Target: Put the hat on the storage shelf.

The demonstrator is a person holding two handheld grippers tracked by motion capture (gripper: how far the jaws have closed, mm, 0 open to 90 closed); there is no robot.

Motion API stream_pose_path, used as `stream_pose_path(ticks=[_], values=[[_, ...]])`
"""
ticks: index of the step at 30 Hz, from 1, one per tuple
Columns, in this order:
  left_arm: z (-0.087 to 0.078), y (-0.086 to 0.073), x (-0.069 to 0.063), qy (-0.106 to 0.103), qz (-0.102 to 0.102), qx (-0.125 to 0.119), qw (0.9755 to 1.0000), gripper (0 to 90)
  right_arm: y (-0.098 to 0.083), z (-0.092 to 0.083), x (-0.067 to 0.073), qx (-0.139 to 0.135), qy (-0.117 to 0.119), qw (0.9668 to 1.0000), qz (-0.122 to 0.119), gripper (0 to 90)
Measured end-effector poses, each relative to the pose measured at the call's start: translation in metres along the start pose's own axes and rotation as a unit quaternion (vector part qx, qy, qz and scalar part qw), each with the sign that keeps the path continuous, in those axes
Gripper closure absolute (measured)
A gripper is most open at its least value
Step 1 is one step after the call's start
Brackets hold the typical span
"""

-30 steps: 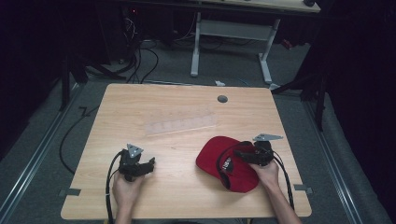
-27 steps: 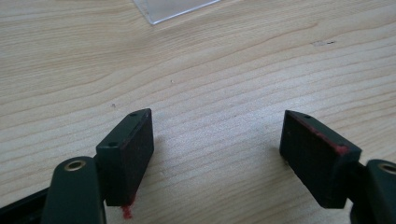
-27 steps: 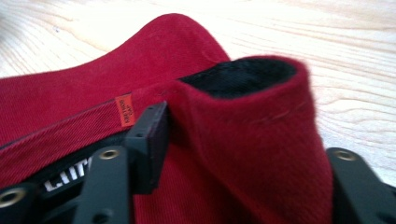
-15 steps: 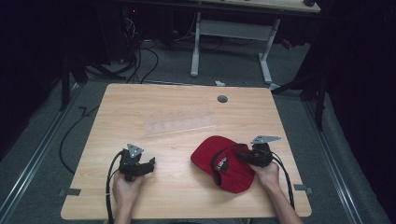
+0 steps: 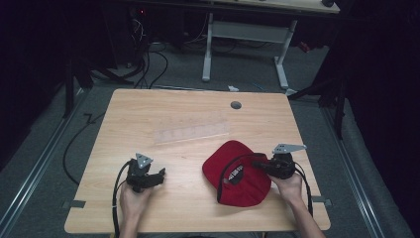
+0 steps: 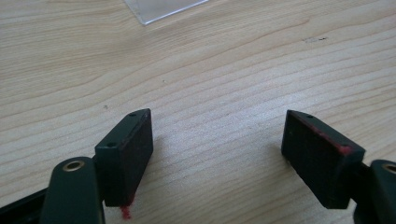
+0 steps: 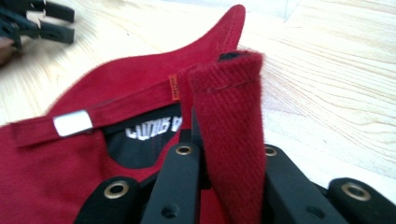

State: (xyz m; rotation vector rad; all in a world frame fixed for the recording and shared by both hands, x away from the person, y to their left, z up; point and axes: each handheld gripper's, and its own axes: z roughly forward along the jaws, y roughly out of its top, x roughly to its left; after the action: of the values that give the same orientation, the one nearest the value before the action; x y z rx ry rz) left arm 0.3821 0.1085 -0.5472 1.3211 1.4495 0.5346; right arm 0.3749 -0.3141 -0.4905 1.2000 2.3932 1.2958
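Note:
A red cap [image 5: 242, 186] lies upside down on the wooden table [image 5: 188, 109] at the front right, its black inner label showing. My right gripper [image 5: 256, 165] has just closed its jaws on the cap's right edge. In the right gripper view a fold of red fabric [image 7: 231, 121] stands pinched between the jaws of this gripper [image 7: 224, 156], and the rest of the cap [image 7: 116, 98] spreads to the left. My left gripper [image 5: 159, 175] rests at the front left, apart from the cap. Its jaws [image 6: 219, 140] stand open over bare wood with nothing between them.
A clear plastic strip [image 5: 190, 131] lies flat across the table's middle, its corner [image 6: 163, 7] just beyond the left gripper. A round cable hole [image 5: 236, 105] sits near the far edge. Cables and a white desk frame [image 5: 247, 29] stand on the floor behind.
The right gripper's jaws closed on the cap's edge and rose a little, lifting that edge; the cap shifted slightly left. The left gripper stayed put.

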Motion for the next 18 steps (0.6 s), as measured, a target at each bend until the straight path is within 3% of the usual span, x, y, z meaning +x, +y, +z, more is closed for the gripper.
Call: stream_pose_path(ticks=[6,9,14,18], values=[[-0.001,0.0,-0.001,-0.003,0.001,0.0,1.0,29.4,0.01,-0.01,0.004,-0.009,-0.012,0.9999,-0.002,85.9],[-0.002,-0.002,-0.005,-0.004,0.013,0.0,0.9999,30.0,0.018,-0.017,0.008,-0.015,-0.014,0.9998,-0.003,85.9],[-0.006,-0.002,-0.014,-0.02,0.026,-0.007,0.9994,28.3,0.027,-0.022,0.013,-0.02,-0.016,0.9996,-0.008,85.9],[-0.012,0.002,-0.026,-0.053,0.019,-0.023,0.9981,29.0,0.035,-0.027,0.016,-0.025,-0.019,0.9994,-0.013,85.9]])
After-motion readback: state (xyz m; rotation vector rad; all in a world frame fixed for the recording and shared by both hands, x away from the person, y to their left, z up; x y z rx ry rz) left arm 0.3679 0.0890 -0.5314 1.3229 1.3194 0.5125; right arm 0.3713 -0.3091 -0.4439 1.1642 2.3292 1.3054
